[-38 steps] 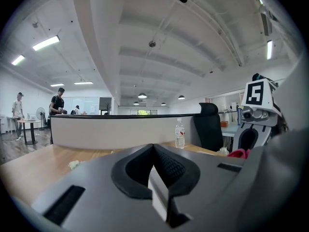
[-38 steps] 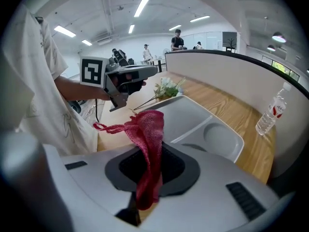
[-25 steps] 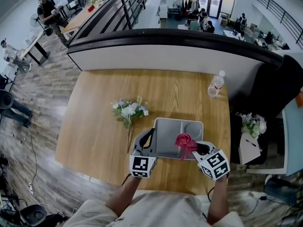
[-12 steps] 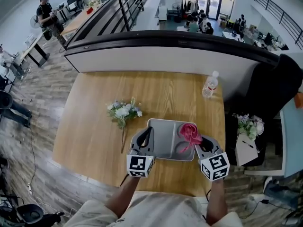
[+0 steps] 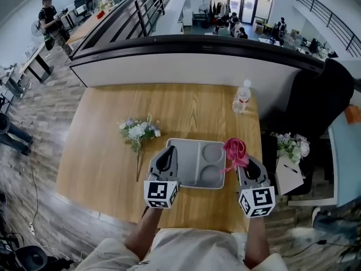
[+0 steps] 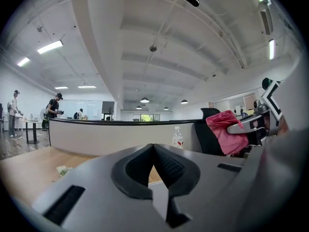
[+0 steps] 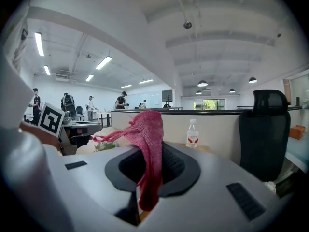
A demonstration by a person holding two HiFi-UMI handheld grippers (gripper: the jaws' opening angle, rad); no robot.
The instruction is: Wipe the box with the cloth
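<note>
Your right gripper [image 5: 246, 164] is pinching the pink cloth [image 5: 235, 150], which hangs just beside the right edge of the box [image 5: 186, 161]. Your left gripper [image 5: 167, 158] is pressed together on the box's left rim. A water bottle [image 5: 241, 96] stands well beyond the box.

Grey compartmented box [image 5: 192, 141], pink knitted cloth [image 5: 235, 149]
The box is laid flat on the counter [image 5: 107, 151]; the cloth is held bunched in the right claw [image 5: 249, 164], beside it.

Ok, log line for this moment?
left gripper: shut, at box left edge | right gripper: shut on pink cloth, right of box | cloth not touching box
</note>
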